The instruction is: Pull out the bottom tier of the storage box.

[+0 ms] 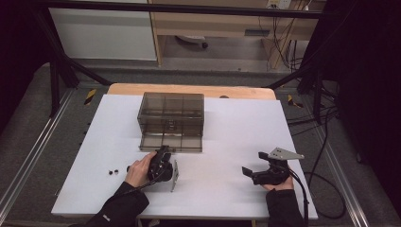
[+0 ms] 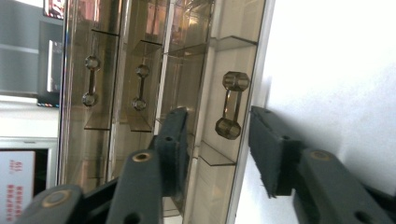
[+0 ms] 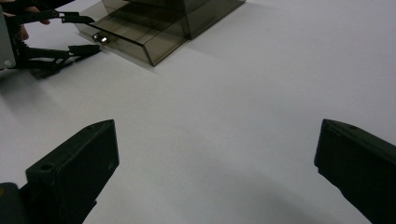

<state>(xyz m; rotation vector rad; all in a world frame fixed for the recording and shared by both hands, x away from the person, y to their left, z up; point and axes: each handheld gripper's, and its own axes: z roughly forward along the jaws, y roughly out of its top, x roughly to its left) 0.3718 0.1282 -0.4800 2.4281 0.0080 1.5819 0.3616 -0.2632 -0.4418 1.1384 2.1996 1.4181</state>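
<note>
High view: a smoked transparent drawer cabinet (image 1: 171, 115) is standing toward the far middle of the white worktop (image 1: 227, 137), and its lowest drawer (image 1: 171, 142) is projecting forward of the cabinet front. The left claw (image 1: 163, 150), held in the person's left hand (image 1: 138, 171), is lying at the front edge of that drawer. The right claw (image 1: 253, 163) is resting well apart at the right of the worktop, with its jaws spread wide and nothing between them; a grey three-cornered plate (image 1: 283, 153) is sitting on top of it. Two small dark objects (image 1: 112, 172), too small to identify, are lying near the left hand.

Left gripper view: the two black jaws are standing open on either side of the drawer's dumbbell-shaped handle (image 2: 231, 105), close to it but not pressing on it; two more handles (image 2: 91, 80) are showing on the drawers beside it.

Right gripper view: the jaws are framing bare white worktop, while the drawer cabinet and the left claw are appearing farther off at the upper left.
</note>
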